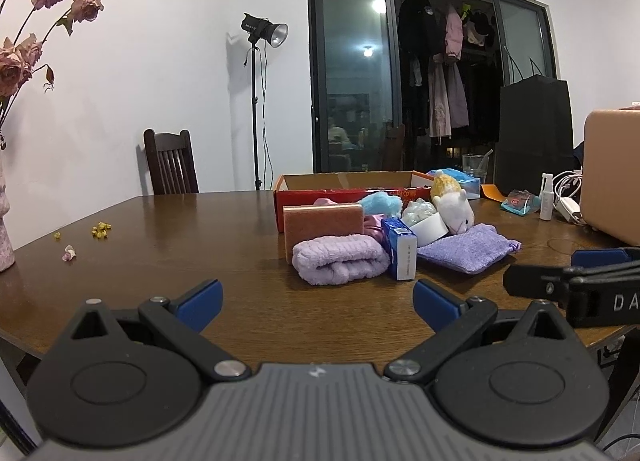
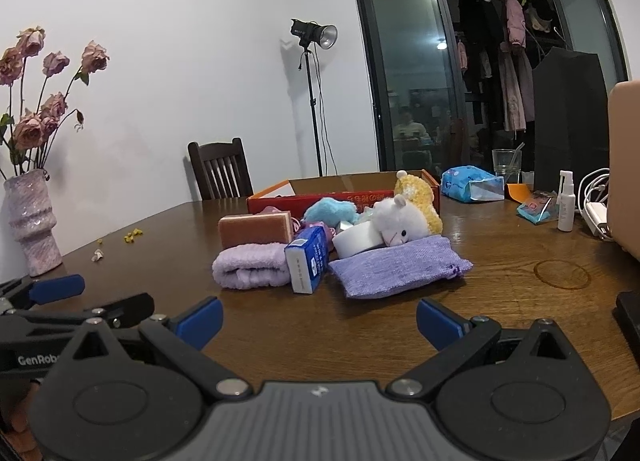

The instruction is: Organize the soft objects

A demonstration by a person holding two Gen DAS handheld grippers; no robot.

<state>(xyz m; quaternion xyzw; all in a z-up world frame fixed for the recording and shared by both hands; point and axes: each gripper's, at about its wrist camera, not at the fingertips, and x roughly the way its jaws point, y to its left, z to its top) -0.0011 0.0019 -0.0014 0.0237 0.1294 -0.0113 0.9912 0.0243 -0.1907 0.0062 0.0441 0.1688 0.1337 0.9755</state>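
Near table [image 1: 160, 245] edge: both tools wide open, empty.
Left tool [image 1: 318, 303]: take rolled towel [image 1: 340, 263] mid-roll.
Right tool [image 2: 319, 319]: idle.

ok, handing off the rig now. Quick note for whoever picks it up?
Left gripper: open, empty, hovering over the near table edge.
Right gripper: open, empty, alongside it.
Things: all piled on the brown wooden table in front of the open red cardboard box: rolled lilac towel, pink sponge block, flat purple knit pouch, white-and-yellow plush alpaca, fluffy blue plush, upright blue-and-white carton, white tape roll.
Done: nothing visibly sorted; the box interior is not visible.
Left: everything. The towel sits nearest the left gripper, the pouch nearest the right.
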